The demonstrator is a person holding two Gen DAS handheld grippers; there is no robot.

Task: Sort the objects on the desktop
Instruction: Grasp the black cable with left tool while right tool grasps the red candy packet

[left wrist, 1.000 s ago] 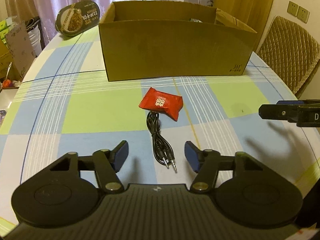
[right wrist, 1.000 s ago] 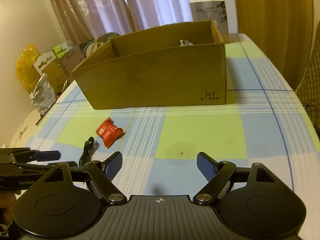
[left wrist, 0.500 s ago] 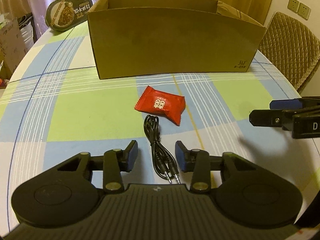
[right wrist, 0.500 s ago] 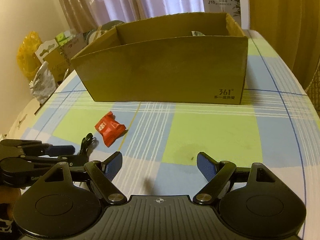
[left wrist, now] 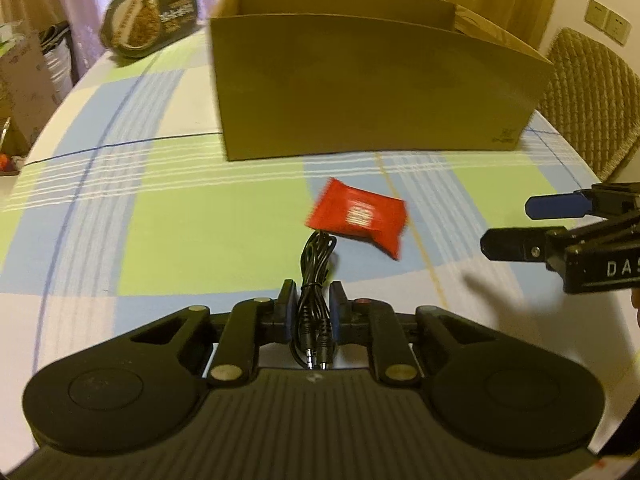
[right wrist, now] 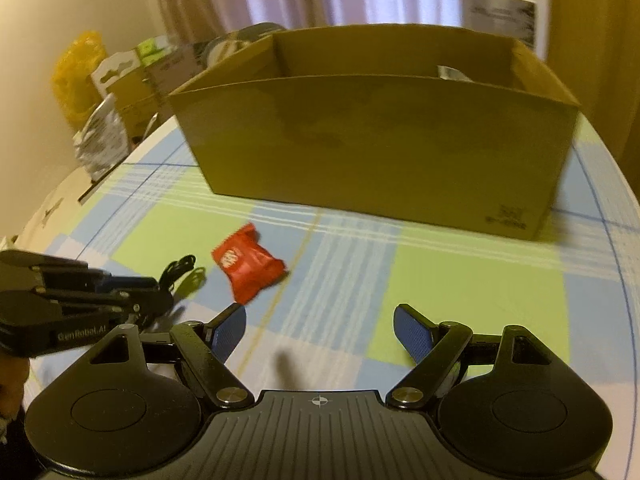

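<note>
The black audio cable, a coiled bundle with two jack plugs, was clamped between the blue pads of the left tongs, which were closed on its middle. The plugs pointed back toward the camera, and the looped end projected forward beyond the pads. In the right wrist view the loop cast a separate shadow on the cloth, so that end appeared raised off the tabletop; whether the rest was clear of the surface could not be told.

The red snack packet lay flat just beyond the cable loop, near it, and contact could not be told. The right tongs were wide open and held nothing; they stood over bare checked cloth, to the right of the packet.

The open cardboard box stood behind the packet, with a strip of clear cloth between them. To the left of the packet and cable the tabletop lay bare out to its curved edge. An oval food tin rested at the far left corner, well apart from the box. A quilted chair stood off the right edge.
</note>
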